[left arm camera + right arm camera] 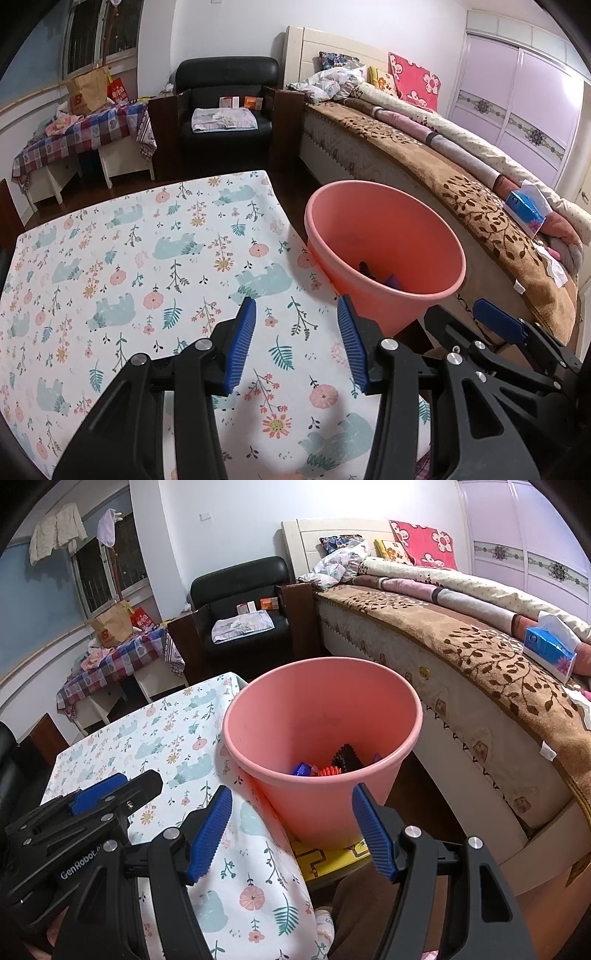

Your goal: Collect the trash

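Note:
A pink plastic bin [384, 236] stands beside the table's right edge, between the table and the bed; it also shows in the right wrist view [321, 716]. Inside lie several trash pieces [332, 764]: blue, orange and black bits. My left gripper [297, 339] is open and empty above the floral tablecloth [147, 266], just left of the bin. My right gripper [291, 830] is open and empty, hovering in front of the bin's near rim. The right gripper also shows at the right of the left wrist view [498, 325], and the left gripper at the left of the right wrist view [99, 797].
A bed with a brown leaf-pattern cover [498, 657] runs along the right, with a blue tissue box [550, 650] on it. A black armchair [225, 110] and a checked-cloth side table [85, 133] stand at the back. A yellow mat [332, 856] lies under the bin.

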Available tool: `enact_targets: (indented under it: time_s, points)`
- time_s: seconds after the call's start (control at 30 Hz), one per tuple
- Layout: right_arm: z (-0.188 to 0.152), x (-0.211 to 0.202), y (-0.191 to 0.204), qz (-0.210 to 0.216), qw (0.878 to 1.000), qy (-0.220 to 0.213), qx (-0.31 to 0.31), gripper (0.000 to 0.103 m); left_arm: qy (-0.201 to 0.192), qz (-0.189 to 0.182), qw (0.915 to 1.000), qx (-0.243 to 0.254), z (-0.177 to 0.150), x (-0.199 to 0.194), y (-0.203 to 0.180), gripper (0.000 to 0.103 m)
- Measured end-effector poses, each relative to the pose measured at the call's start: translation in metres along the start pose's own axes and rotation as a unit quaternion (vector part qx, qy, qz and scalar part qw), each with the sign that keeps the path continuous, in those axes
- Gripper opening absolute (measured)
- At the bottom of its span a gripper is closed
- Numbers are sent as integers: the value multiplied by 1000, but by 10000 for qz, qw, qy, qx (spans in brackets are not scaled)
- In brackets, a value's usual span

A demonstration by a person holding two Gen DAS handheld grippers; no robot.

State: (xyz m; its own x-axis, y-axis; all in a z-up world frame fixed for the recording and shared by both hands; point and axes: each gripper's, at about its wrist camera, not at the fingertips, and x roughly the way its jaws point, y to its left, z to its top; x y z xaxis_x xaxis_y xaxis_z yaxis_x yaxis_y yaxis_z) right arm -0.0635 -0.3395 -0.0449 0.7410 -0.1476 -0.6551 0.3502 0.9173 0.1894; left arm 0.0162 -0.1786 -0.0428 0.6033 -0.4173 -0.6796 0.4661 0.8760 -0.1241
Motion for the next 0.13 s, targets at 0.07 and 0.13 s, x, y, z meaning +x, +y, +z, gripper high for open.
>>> enact_targets:
  time_s: [0.07, 0.13]
  points:
    - [0, 1, 1, 9, 10000, 13, -15, 67, 14, 12, 10000, -7, 0, 0, 1, 46]
    - [0, 2, 3, 29, 10000, 28, -33, 67, 20, 24, 10000, -30, 0, 0, 2, 46]
